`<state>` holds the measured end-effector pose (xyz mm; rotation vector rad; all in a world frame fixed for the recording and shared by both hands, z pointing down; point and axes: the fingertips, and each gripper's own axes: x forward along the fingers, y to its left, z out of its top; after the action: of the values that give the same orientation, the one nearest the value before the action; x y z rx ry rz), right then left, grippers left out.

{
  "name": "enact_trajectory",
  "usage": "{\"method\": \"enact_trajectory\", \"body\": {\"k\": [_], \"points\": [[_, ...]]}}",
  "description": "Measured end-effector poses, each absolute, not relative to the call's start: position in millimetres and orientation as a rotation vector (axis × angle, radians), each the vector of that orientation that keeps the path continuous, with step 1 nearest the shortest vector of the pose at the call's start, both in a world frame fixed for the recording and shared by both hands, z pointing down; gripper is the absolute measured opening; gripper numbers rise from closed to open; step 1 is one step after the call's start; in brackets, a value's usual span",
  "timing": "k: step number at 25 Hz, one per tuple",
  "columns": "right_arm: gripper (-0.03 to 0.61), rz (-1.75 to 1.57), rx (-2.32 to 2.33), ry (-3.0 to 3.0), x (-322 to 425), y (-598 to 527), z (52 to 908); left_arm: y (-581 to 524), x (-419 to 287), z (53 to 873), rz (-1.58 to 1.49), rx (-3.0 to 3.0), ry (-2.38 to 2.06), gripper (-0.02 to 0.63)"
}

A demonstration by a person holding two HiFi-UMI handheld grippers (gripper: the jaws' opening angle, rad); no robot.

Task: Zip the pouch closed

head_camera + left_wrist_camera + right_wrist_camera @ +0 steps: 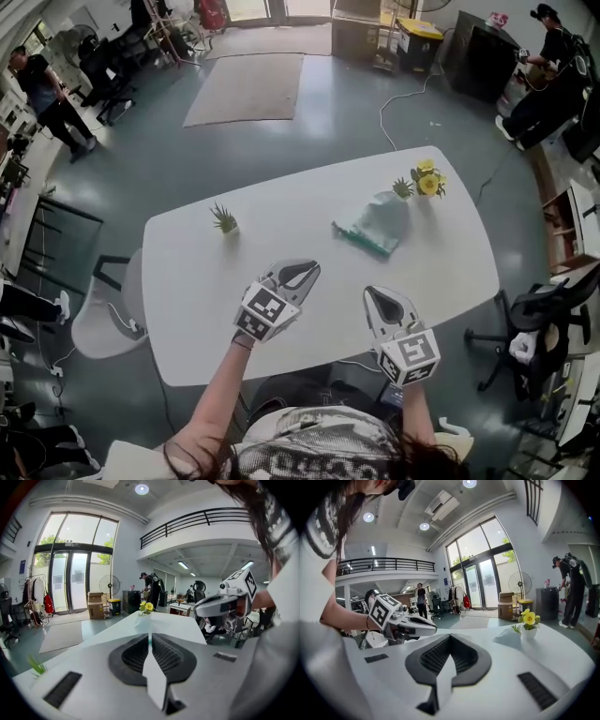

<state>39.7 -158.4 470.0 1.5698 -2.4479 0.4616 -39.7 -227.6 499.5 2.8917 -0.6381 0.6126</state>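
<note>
A pale mint pouch with a teal zipper edge lies flat on the white table, towards the far right. My left gripper hovers over the near middle of the table, shut and holding nothing. My right gripper hangs beside it to the right, jaws together and empty. Both point towards the pouch from well short of it. In the left gripper view the shut jaws aim at the distant pouch. In the right gripper view the pouch lies ahead and to the right of the jaws.
A small pot of yellow flowers stands just behind the pouch. A small green plant sits on the table's far left. A white chair is at the table's left end, a black office chair at the right. People stand far off.
</note>
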Motion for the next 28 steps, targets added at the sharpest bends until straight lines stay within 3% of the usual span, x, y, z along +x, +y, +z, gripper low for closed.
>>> {"method": "enact_trajectory", "body": {"k": [13, 15, 17, 28], "points": [[-0.002, 0.615, 1.584, -2.351, 43.5, -188.3, 511.1, -341.5, -5.0, 598.7, 0.975, 2.957, -0.34, 0.017], [-0.003, 0.638, 1.589, -2.335, 44.2, -189.9, 517.9, -353.7, 3.0, 611.3, 1.041, 2.975, -0.274, 0.05], [-0.002, 0.663, 1.596, -2.32, 45.4, -191.8, 524.7, -362.6, 11.8, 621.6, 1.09, 2.988, -0.193, 0.137], [-0.003, 0.751, 1.603, -2.253, 46.9, -189.4, 546.2, -370.2, 43.7, 672.4, 1.409, 2.958, 0.282, 0.137]]}}
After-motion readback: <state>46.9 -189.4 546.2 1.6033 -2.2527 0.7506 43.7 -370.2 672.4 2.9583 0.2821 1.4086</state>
